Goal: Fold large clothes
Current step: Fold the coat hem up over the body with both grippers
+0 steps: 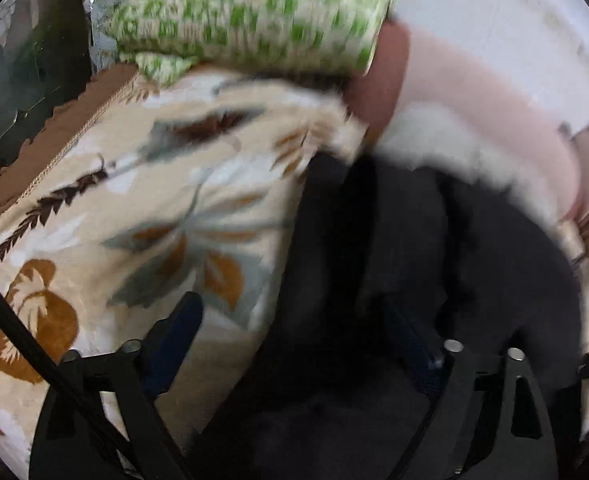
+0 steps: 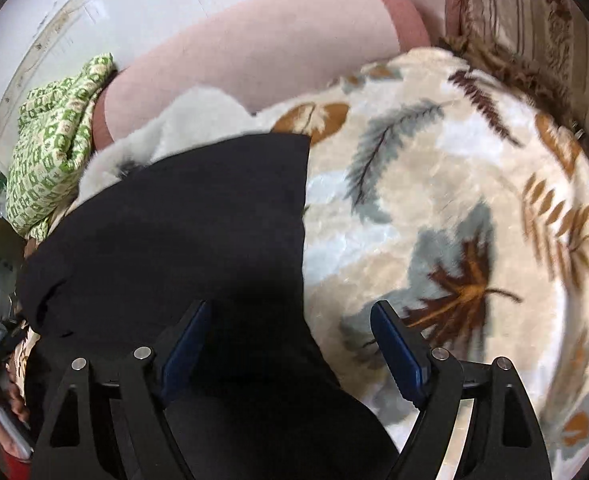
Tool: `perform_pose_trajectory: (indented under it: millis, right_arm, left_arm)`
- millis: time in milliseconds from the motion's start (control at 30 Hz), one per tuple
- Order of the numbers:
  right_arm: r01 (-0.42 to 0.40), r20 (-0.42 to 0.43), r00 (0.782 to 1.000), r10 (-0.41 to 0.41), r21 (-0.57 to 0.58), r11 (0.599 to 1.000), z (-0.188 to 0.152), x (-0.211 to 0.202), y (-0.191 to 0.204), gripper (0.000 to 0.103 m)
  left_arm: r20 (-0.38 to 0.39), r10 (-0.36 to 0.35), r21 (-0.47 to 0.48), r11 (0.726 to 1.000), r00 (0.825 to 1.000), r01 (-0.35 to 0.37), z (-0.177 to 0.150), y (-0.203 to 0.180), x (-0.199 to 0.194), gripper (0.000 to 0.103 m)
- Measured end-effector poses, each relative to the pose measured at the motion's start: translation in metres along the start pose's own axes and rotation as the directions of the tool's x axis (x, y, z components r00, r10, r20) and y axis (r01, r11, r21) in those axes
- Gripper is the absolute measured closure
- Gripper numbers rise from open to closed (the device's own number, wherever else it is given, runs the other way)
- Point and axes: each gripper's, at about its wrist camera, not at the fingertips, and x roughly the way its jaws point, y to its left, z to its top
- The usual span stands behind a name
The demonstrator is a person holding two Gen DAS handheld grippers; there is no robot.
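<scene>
A black garment (image 2: 182, 232) lies spread on a cream blanket printed with leaves (image 2: 446, 200); its straight right edge runs down the middle of the right wrist view. My right gripper (image 2: 290, 320) hovers open over that edge, left finger above the black cloth, right finger above the blanket, nothing pinched. In the left wrist view the same black garment (image 1: 394, 260) fills the lower right, blurred. My left gripper (image 1: 294, 316) is open above the garment's left edge, one finger over the blanket (image 1: 134, 208), the other over the dark cloth.
A green-and-white patterned cloth (image 1: 254, 16) (image 2: 50, 152) lies bunched at the blanket's far side beside a long pink bolster (image 2: 262, 52) (image 1: 474, 104). White fluffy fabric (image 2: 198, 116) sits behind the garment. A striped headboard (image 2: 534, 32) rises at the right. A hand (image 2: 6, 412) shows at lower left.
</scene>
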Motion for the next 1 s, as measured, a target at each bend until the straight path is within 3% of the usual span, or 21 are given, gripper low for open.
perform_pose_trajectory:
  millis: [67,167,267,333,433,567,633,700,767,833,900,1000]
  right_arm:
    - [-0.001,-0.02,1.0,0.001,-0.001,1.0,-0.001,0.012,0.001,0.017]
    - [-0.031,-0.047,0.998,0.033,0.058,0.998,-0.004,0.028,0.001,0.017]
    - [-0.08,-0.063,0.994,0.086,0.082,0.993,-0.01,0.015,-0.006,0.017]
    - [-0.08,-0.068,0.994,0.083,0.05,0.996,-0.017,-0.001,-0.012,0.017]
    - [-0.059,-0.069,0.996,0.06,0.01,0.998,-0.034,-0.032,-0.031,0.017]
    - [-0.062,-0.122,0.991,0.062,0.006,0.998,-0.061,-0.048,-0.058,0.017]
    - [-0.14,-0.167,0.975,0.148,0.055,0.989,-0.079,-0.048,-0.069,0.017]
    - [-0.244,-0.208,0.941,0.267,0.132,0.961,-0.101,-0.045,-0.076,0.017]
    - [-0.285,-0.206,0.928,0.311,0.148,0.947,-0.114,-0.047,-0.076,0.017]
    - [-0.299,-0.204,0.926,0.317,0.114,0.948,-0.119,-0.055,-0.069,0.018]
    - [-0.352,-0.192,0.908,0.374,0.137,0.926,-0.124,-0.062,-0.066,0.018]
    - [-0.399,-0.188,0.885,0.427,0.167,0.902,-0.139,-0.071,-0.064,0.02]
  left_arm:
    - [-0.024,-0.002,-0.008,1.0,1.0,0.002,-0.003,0.002,0.008,0.018]
    - [-0.01,-0.017,0.005,1.0,1.0,0.017,-0.002,0.0,-0.011,0.021]
    - [0.002,-0.157,0.009,0.988,0.988,0.157,-0.006,0.009,-0.045,0.021]
    - [-0.003,-0.202,0.012,0.979,0.979,0.202,-0.013,0.016,-0.059,0.019]
    - [-0.022,-0.225,0.004,0.974,0.974,0.225,-0.025,0.032,-0.074,0.017]
    - [-0.12,-0.255,-0.02,0.967,0.959,0.255,-0.047,0.055,-0.066,0.017]
    - [-0.168,-0.282,-0.047,0.96,0.945,0.278,-0.06,0.067,-0.059,0.017]
    - [-0.223,-0.346,-0.122,0.938,0.911,0.326,-0.077,0.08,-0.049,0.018]
    - [-0.254,-0.414,-0.18,0.908,0.874,0.378,-0.088,0.086,-0.045,0.025]
    - [-0.25,-0.462,-0.208,0.884,0.851,0.419,-0.099,0.091,-0.049,0.032]
    - [-0.238,-0.51,-0.21,0.858,0.827,0.469,-0.111,0.092,-0.058,0.032]
    - [-0.219,-0.538,-0.193,0.842,0.814,0.505,-0.131,0.092,-0.076,0.032]
